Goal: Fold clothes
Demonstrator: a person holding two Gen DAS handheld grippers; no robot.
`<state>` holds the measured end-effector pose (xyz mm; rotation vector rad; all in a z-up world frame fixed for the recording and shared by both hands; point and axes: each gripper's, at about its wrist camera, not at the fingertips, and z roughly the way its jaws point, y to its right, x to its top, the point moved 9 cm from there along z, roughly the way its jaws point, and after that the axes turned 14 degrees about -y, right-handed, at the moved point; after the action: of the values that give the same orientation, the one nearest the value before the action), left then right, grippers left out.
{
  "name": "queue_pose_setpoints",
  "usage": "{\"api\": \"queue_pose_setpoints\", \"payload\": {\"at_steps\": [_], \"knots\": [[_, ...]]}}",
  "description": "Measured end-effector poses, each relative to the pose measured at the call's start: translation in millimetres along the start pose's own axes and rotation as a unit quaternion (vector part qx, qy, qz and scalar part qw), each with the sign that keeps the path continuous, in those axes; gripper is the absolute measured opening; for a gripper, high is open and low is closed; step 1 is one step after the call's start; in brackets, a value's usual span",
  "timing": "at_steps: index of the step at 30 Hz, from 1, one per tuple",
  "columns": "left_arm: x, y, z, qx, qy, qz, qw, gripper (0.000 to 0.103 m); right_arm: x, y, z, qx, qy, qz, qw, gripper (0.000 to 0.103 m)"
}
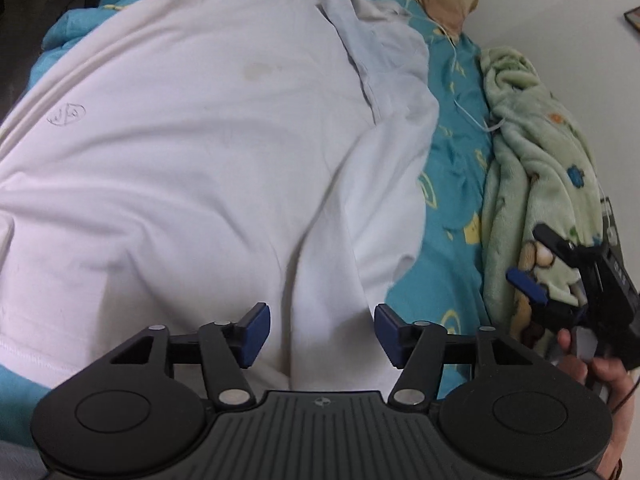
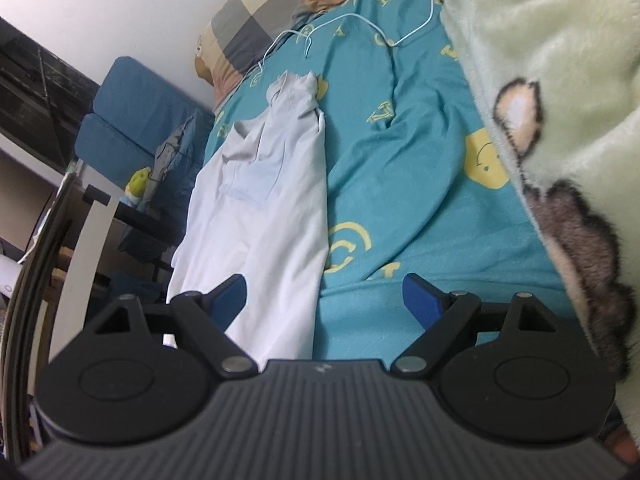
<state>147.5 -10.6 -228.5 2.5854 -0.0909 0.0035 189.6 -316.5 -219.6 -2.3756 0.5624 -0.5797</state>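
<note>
A white T-shirt [image 1: 200,140] lies spread on the bed, a sleeve folded over its far part and a small outline logo at its left. My left gripper [image 1: 322,332] hovers over the shirt's near hem, open; white cloth shows under the gap and neither blue pad touches it. In the right wrist view the same shirt [image 2: 260,200] runs away as a long strip on the left. My right gripper [image 2: 325,300] is open over the shirt's right edge and the sheet, holding nothing. It also shows in the left wrist view, the right gripper [image 1: 538,262] in a hand beside the blanket.
The bed has a teal sheet [image 2: 400,160] with yellow prints. A green fleece blanket [image 1: 532,152] is bunched along the right side. A checked pillow [image 2: 272,12] and a thin white cable [image 2: 360,24] lie at the head. A blue cushioned seat [image 2: 132,112] stands left of the bed.
</note>
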Motion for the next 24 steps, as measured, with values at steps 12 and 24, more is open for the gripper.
{"api": "queue_pose_setpoints", "payload": {"at_steps": [12, 24], "knots": [[-47, 22, -4, 0.008, -0.055, 0.073, 0.9958, 0.003, -6, 5, 18, 0.032, -0.032, 0.028, 0.999, 0.086], [-32, -18, -51, 0.04, -0.028, 0.061, 0.9969, 0.003, -30, -16, 61, 0.059, -0.097, 0.022, 0.993, 0.068]]}}
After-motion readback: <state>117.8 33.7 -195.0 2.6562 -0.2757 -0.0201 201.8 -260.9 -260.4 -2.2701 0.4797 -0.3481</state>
